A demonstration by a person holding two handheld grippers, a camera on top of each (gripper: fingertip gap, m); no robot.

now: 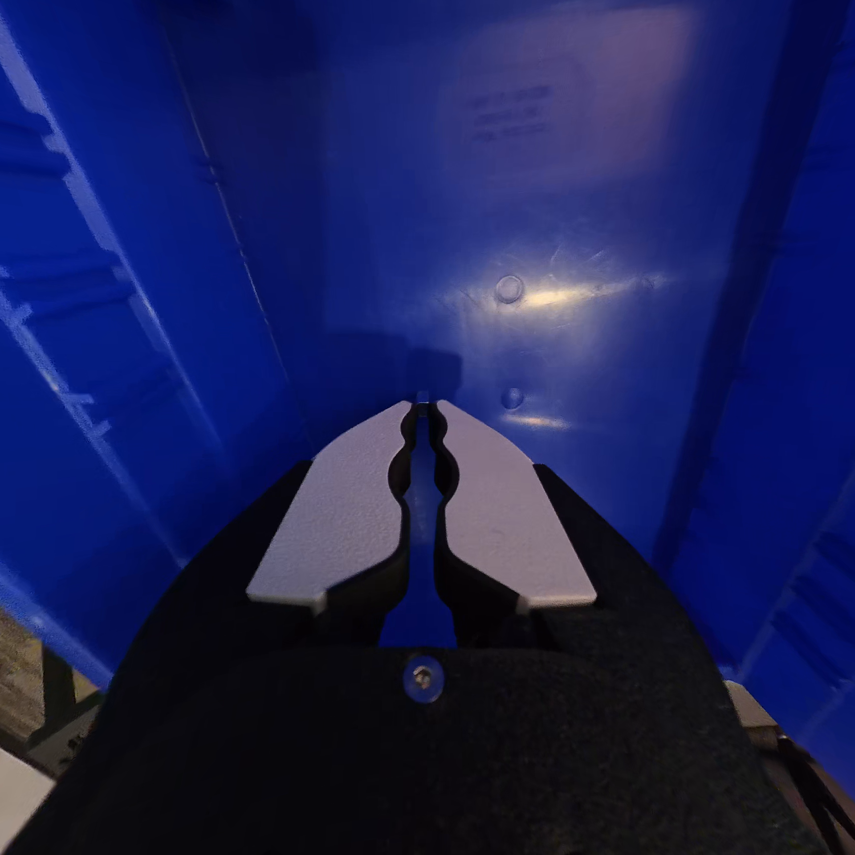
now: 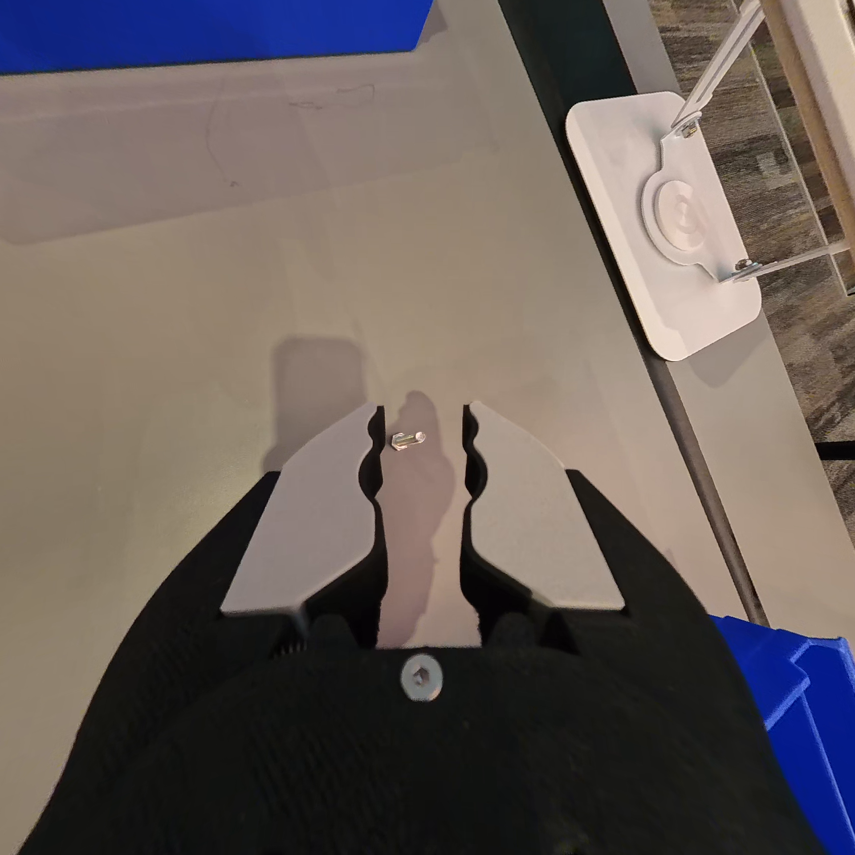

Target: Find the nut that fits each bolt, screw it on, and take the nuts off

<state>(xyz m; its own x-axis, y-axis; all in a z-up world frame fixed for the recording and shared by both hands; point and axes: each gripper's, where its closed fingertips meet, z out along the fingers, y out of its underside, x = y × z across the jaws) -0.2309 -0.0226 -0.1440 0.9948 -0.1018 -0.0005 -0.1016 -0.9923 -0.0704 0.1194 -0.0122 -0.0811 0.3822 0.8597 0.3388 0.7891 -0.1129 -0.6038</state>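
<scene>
We see one small bolt lying on its side on the grey table, with what looks like a nut at its left end, though it is too small to be sure. Around the bolt our right gripper hovers, jaws well apart and empty, the bolt nearer the left finger. Away from the bolt, our left gripper reaches deep into a blue bin, jaws nearly closed on a tiny metal piece at the tips, perhaps a nut. We judge the matching is under way: this bolt waits to be picked up, and how many pairs remain we cannot tell.
</scene>
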